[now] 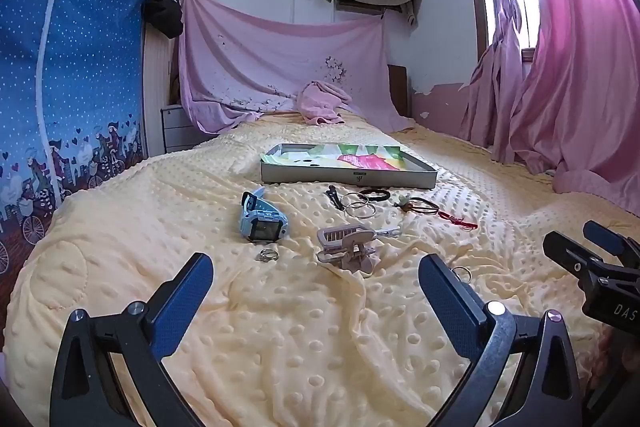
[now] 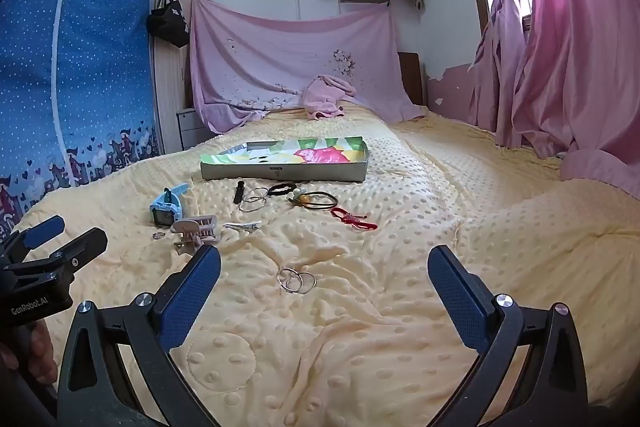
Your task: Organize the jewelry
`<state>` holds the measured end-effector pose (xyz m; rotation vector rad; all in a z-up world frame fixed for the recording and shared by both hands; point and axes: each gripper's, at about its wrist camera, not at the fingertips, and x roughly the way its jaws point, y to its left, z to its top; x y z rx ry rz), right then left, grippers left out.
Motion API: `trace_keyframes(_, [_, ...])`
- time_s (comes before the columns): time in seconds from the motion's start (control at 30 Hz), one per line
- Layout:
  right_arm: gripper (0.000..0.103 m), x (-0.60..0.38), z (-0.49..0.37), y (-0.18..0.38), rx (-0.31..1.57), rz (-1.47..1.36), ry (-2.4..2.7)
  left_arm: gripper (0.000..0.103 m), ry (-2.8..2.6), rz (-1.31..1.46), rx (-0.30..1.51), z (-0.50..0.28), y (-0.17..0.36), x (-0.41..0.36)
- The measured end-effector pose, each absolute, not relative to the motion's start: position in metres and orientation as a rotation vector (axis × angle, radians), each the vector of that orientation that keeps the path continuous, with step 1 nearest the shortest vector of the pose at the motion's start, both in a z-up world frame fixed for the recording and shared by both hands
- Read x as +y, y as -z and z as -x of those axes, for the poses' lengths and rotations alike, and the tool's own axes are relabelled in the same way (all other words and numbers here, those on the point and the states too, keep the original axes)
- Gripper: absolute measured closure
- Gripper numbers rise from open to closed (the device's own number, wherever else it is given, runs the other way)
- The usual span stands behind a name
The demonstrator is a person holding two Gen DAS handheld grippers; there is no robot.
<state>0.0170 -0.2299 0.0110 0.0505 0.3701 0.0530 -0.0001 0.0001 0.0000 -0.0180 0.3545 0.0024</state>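
Both tools idle over the yellow dimpled blanket (image 2: 400,347). I have the left gripper (image 1: 316,279) with jaws spread wide, nothing between them. Right gripper (image 2: 324,269) same: wide apart, empty.

Jewelry is scattered on the blanket in front of the shallow tray (image 2: 280,173), none of it in the tray yet as far as I can see. Nearest to the right gripper: a pair of small silver rings (image 2: 296,281), touching each other, just ahead of the fingertips. Left side: blue watch (image 1: 262,221), a small ring (image 1: 267,255) just in front of it, and a beige claw clip (image 1: 348,245). Further back near the tray: thin bangles (image 1: 360,207), black hair ties (image 1: 376,194), a red cord (image 1: 456,219).

Handling guess: the rings are light, hard and slippery, and lie flat on soft pile, so the pads will likely sink and skate. I'd pinch across the rim with jaws pressed into the blanket. Watch is bulkier and stiff; take it across the case. Clip: grab the body, not the teeth. Cord and ties are limp; pinch mid-length.
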Motion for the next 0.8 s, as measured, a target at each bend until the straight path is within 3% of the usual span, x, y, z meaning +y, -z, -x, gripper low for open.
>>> trace_keyframes(0.8, [0.001, -0.2293, -0.0190, -0.0102, 0.376, -0.052, -0.051, 0.000, 0.002, 0.019, 0.356, -0.0002, 0.0001, 0.0022])
